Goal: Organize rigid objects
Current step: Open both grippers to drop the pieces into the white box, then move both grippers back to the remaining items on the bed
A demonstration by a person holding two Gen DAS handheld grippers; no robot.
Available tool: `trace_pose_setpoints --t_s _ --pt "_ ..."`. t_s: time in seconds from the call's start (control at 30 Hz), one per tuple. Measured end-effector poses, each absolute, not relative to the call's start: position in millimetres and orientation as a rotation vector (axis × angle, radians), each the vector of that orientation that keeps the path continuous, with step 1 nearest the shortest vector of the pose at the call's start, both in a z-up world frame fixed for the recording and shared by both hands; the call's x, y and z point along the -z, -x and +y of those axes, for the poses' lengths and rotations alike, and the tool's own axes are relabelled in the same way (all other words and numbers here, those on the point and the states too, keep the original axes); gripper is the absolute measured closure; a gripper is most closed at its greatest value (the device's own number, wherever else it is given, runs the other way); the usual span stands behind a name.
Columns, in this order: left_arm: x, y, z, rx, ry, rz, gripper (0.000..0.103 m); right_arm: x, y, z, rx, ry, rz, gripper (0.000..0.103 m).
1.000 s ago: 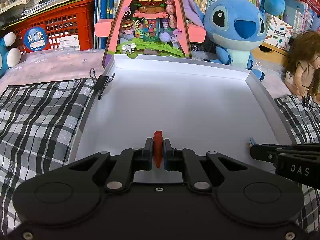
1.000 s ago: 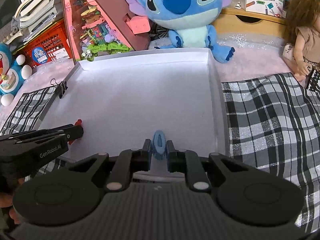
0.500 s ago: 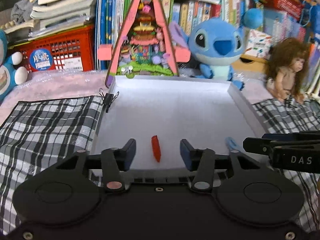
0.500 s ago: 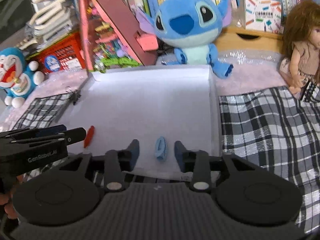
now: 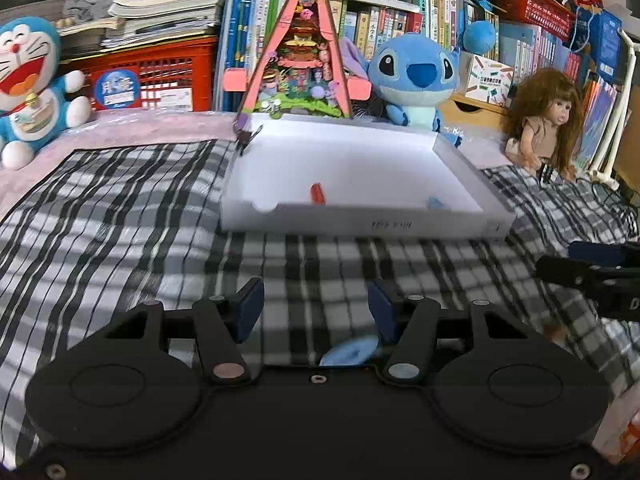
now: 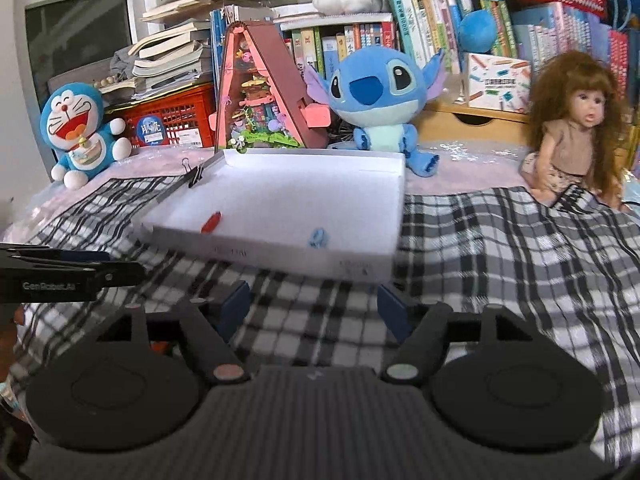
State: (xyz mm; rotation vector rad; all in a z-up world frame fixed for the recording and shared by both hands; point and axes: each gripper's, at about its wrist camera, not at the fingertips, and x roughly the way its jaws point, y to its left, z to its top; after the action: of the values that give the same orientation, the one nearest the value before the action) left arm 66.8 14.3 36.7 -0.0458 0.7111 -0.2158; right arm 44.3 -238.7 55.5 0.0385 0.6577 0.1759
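A white tray (image 5: 360, 224) lies on the plaid cloth. Inside it, near its front wall, rest a small red piece (image 5: 318, 193) and a small blue piece (image 5: 436, 203). My left gripper (image 5: 316, 308) hovers over the cloth short of the tray, jaws opening, nothing pressed between them. A pale blue piece (image 5: 350, 354) shows on the cloth by its right finger's base. The right wrist view shows the same tray (image 6: 280, 254), red piece (image 6: 211, 223) and blue piece (image 6: 318, 237). My right gripper (image 6: 314, 308) is also back from the tray, jaws opening and empty.
Behind the tray stand a pink triangular toy house (image 5: 298, 52), a blue plush (image 5: 416, 76) and a red crate (image 5: 152, 76). A doll (image 5: 544, 120) sits at the right, another blue plush (image 5: 28, 84) at the left. A binder clip (image 6: 194, 174) grips the tray's left rim.
Both grippers were shut on the red and the blue piece inside the tray. They let go, opened and drew back over the plaid cloth; both pieces stay in the tray.
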Motion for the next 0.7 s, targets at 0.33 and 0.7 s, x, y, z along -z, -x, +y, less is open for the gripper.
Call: trace_pose_setpoints --t_s 0.33,0.7 --pt "-23 -12 24 0.199 -0.003 0.651 0.048 -39 12 -241 -0.149 -0.019 0.616 0.021" --pt "-6 -2 27 0.176 -0.005 0.674 0.048 -19 36 -234 -0.136 0.008 0.639 0.021"
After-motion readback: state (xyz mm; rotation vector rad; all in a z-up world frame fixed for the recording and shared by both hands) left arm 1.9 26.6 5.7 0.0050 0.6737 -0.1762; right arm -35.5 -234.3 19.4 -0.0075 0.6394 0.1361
